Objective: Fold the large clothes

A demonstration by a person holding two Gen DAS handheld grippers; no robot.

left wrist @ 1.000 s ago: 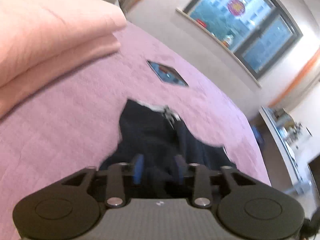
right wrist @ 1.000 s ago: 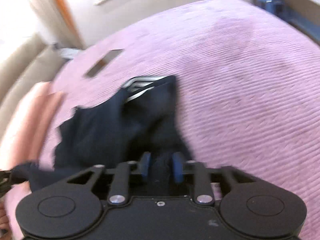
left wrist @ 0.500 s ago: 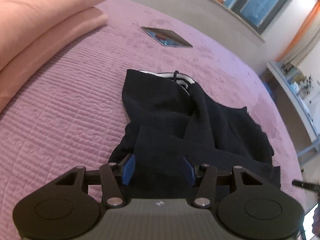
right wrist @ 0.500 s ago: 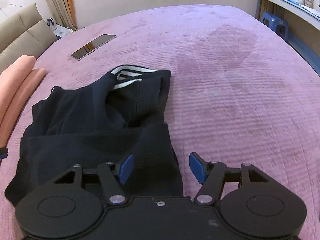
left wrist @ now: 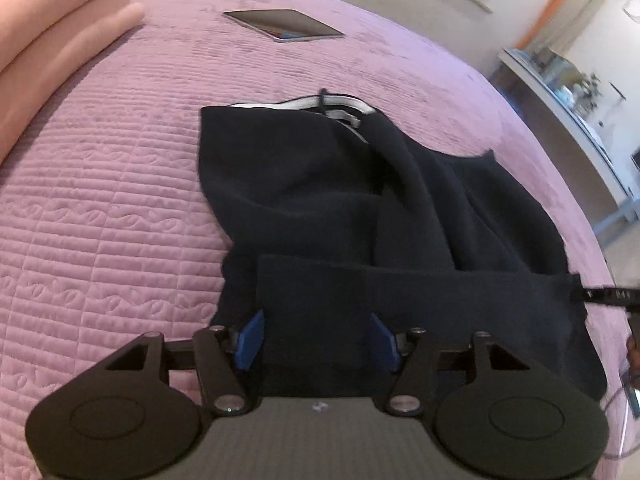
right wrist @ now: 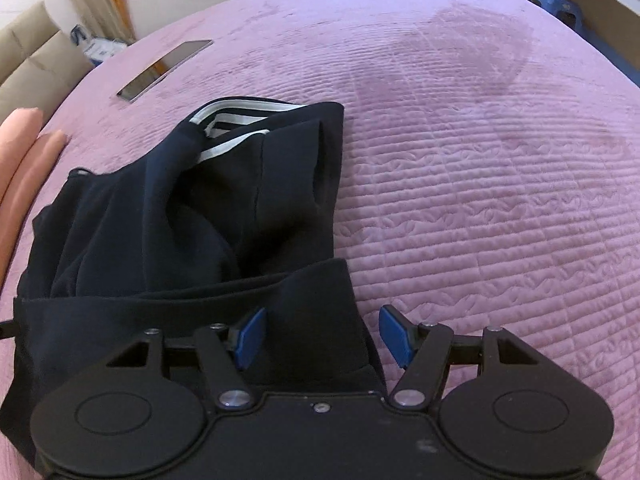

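Dark navy garment (left wrist: 360, 208), one piece with white stripes at its far edge, lies crumpled on the purple quilted bedspread (left wrist: 112, 200), its near edge folded over into a flat band. In the left wrist view the left gripper (left wrist: 318, 338) hangs over that band's left end; its jaws have just been opening and stand well apart, the blue pads (left wrist: 250, 338) clear of the cloth, which lies below and between them, so nothing is held. Beyond the garment one tablet (left wrist: 284, 24) lies flat on the bedspread, well apart from the cloth. A stack of pink folded bedding (left wrist: 52, 40) rises at the upper left. At the right edge a black tip of the other tool (left wrist: 608, 294) pokes in beside the band. A shelf of small items and a window stand in the blurred background.

In the right wrist view the right gripper (right wrist: 322, 334) sits over the band's right corner. Its jaws have been opening too and are spread wide; one pad (right wrist: 250, 336) is over the garment (right wrist: 192, 220), the other over bare bedspread (right wrist: 500, 200), gripping nothing. The same tablet (right wrist: 166, 68) lies at the far left, the pink bedding (right wrist: 24, 152) shows two rolled edges, and a beige headboard (right wrist: 36, 64) stands behind. Nothing lies between either gripper and the cloth.
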